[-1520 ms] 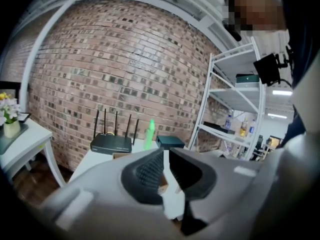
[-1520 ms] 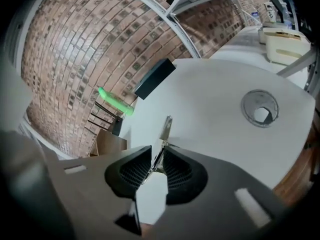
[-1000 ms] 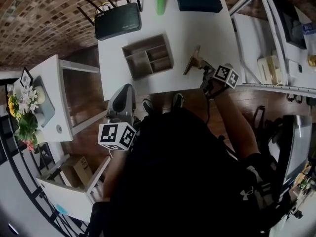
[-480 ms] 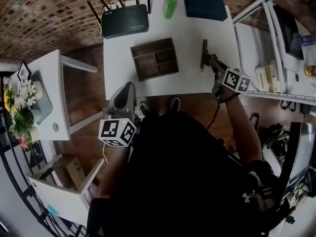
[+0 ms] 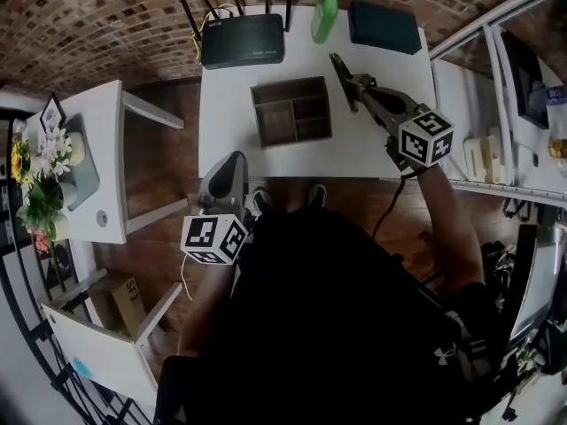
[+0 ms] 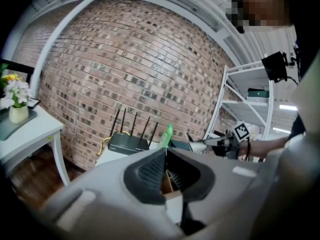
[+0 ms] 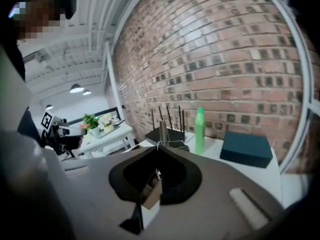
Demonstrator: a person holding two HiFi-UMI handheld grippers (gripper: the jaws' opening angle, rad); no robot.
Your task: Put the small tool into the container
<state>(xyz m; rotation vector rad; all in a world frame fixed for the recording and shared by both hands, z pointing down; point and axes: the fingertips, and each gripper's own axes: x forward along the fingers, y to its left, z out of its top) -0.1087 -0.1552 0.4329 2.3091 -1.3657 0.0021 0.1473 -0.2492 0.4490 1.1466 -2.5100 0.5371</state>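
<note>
pinching small tool (image 5: 340,65) in right gripper (image 5: 355,86), aloft just beside container (image 5: 291,83); with left gripper (image 6: 166,152) pressed together, empty. could swivel in this seemingly slim pinch and catch the rim.

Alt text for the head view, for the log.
The right gripper holds the small tool above the white table, near the far right corner of the wooden container. The left gripper hangs off the table's near edge.
</note>
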